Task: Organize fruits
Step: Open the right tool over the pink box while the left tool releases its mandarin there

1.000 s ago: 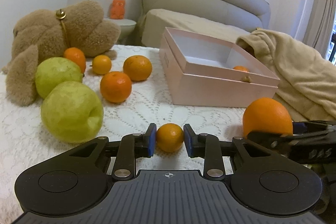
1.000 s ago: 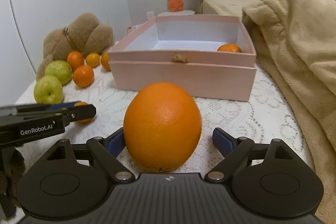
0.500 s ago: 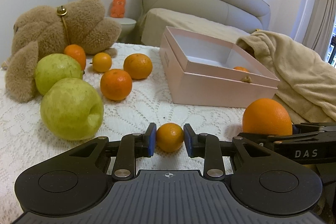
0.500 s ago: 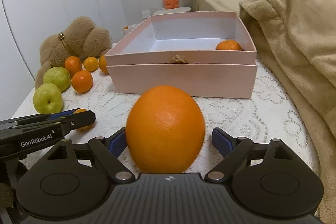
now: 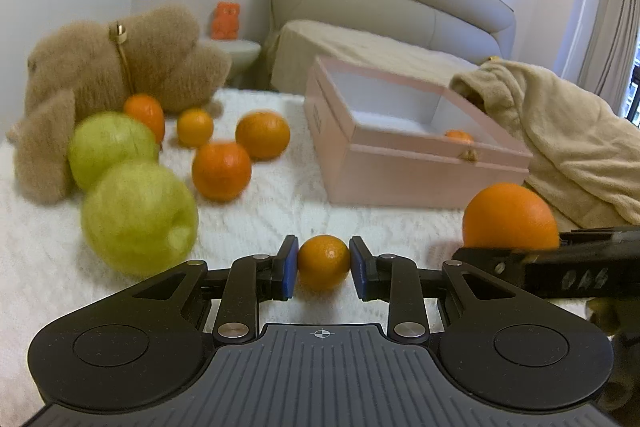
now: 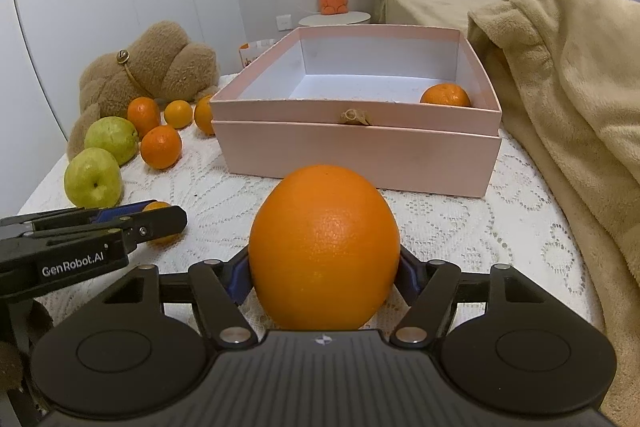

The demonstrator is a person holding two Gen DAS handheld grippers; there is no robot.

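Right now, line by line, as I see it from my two wrists.

Left claw (image 5: pixel 324 263): pinching a small tangerine (image 5: pixel 324 261), blue pads touching it on both sides; I hold it low over the white lace cloth (image 5: pixel 260 203).
Right claw (image 6: pixel 323 273): closed on a big orange (image 6: pixel 323 247), the pads pressed against its lower flanks; the fruit fills the middle of my right wrist view.
Pink box (image 6: pixel 356 155): open, straight ahead of my right claw, its lid nested under the base; a small knot sits at the middle of its front rim.
Inside the box: one tangerine in the box (image 6: pixel 445 95), tucked into the near right corner.
Loose fruit: two green guavas, the near guava (image 5: pixel 138 219) and the far guava (image 5: pixel 112 149) just behind it, left of my left claw.
Loose citrus: four more pieces between the guavas and the box; the nearest orange (image 5: pixel 221 171) sits apart from the near guava.
Teddy bear (image 5: pixel 116 75): lying at the far left edge of the cloth, behind the fruit.
Beige blanket (image 6: pixel 568 115): heaped to the right of the box, just beside its right wall.
Claws to each other: the left one lies to the left of the right one and near it, not touching.
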